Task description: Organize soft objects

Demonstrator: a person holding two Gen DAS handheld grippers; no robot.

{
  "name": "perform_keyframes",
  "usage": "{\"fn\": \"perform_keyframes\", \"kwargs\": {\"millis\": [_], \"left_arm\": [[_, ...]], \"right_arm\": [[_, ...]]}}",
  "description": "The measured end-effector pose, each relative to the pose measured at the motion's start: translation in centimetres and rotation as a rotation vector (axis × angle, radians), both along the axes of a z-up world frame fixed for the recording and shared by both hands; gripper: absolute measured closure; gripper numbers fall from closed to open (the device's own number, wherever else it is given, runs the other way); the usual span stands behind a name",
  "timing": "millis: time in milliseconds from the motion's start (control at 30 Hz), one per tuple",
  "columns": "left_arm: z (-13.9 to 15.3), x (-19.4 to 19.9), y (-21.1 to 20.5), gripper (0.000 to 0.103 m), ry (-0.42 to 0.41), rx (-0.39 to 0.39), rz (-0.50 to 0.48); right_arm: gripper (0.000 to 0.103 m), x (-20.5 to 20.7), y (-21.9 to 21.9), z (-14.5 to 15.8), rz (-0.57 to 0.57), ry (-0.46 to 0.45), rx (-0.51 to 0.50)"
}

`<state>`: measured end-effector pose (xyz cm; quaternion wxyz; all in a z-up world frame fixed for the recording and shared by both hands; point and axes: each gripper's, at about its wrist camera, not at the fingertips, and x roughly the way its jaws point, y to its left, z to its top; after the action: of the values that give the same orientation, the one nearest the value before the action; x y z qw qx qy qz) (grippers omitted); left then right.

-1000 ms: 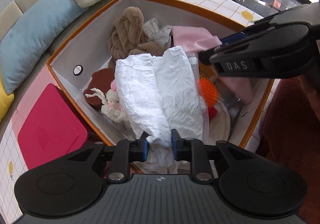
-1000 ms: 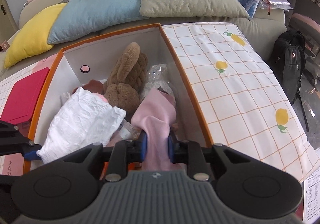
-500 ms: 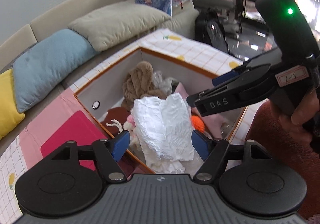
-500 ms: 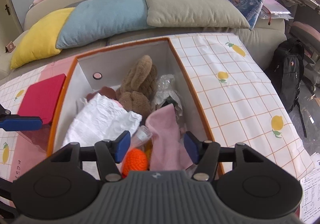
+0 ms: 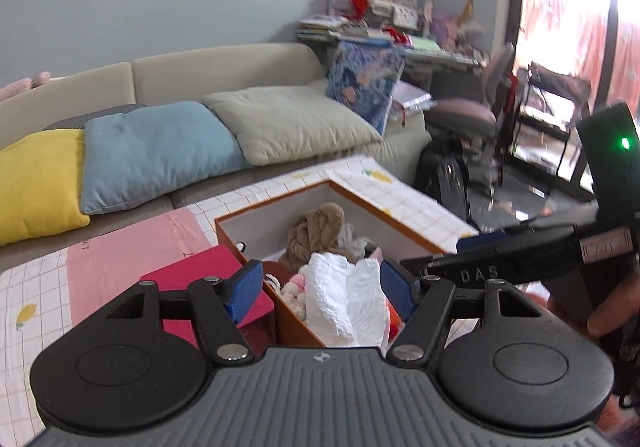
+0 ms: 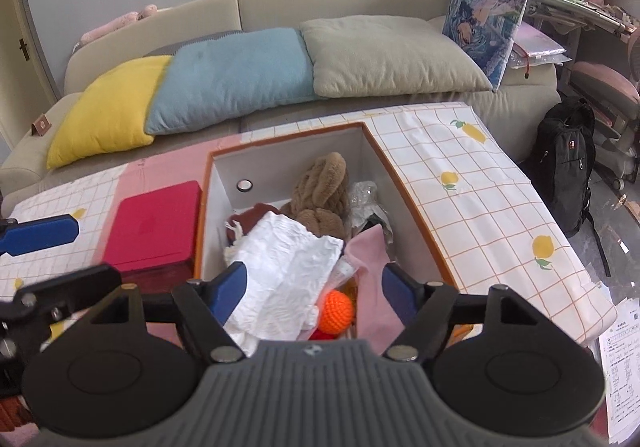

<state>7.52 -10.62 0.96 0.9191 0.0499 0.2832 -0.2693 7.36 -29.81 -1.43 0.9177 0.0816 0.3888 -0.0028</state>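
Observation:
An orange-rimmed storage box (image 6: 404, 191) stands on the checked cloth and holds soft things: a white crumpled cloth (image 6: 288, 267), a pink cloth (image 6: 372, 271), a brown plush toy (image 6: 324, 187), an orange knitted ball (image 6: 338, 307) and a clear plastic bag (image 6: 366, 199). The box also shows in the left wrist view (image 5: 400, 227), with the white cloth (image 5: 344, 299) on top. My left gripper (image 5: 320, 289) is open and empty, raised above the box's near end. My right gripper (image 6: 314, 293) is open and empty, above the same end.
A red flat case (image 6: 154, 225) lies left of the box. A sofa behind carries yellow (image 6: 108, 107), blue (image 6: 232, 75) and beige (image 6: 384, 59) cushions. A black backpack (image 6: 568, 163) stands on the floor at the right. Papers (image 6: 624, 367) lie at the lower right.
Both grippers opened, letting go of the white cloth and the pink cloth, which now lie in the box. Both grippers rose and drew back from the box.

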Motion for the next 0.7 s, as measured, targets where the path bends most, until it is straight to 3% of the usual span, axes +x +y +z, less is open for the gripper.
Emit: {"fn": "perform_keyframes", "kwargs": {"millis": [200,433,633,700], "left_arm": [[2.4,-1.7,2.5,0.026,-0.041,-0.085,0.096],[3.8,-4.5,4.5,0.026,-0.159,-0.074,0.228],[2.5,-5.2,5.2,0.026,-0.134,-0.056,0.304],[1.7,-5.1,5.4,0.022,-0.095,-0.008,0.320]], "right_arm": [[0.022,-2.6,2.9,2.5,0.076,-0.059,-0.021],[0.012,-6.4,5.7,4.8,0.126,-0.131,-0.050],[0.009,-9.1,7.2,5.1,0.094,-0.181,-0.059],[0.008,-9.5,7.6,5.0,0.074,-0.198,-0.076]]}}
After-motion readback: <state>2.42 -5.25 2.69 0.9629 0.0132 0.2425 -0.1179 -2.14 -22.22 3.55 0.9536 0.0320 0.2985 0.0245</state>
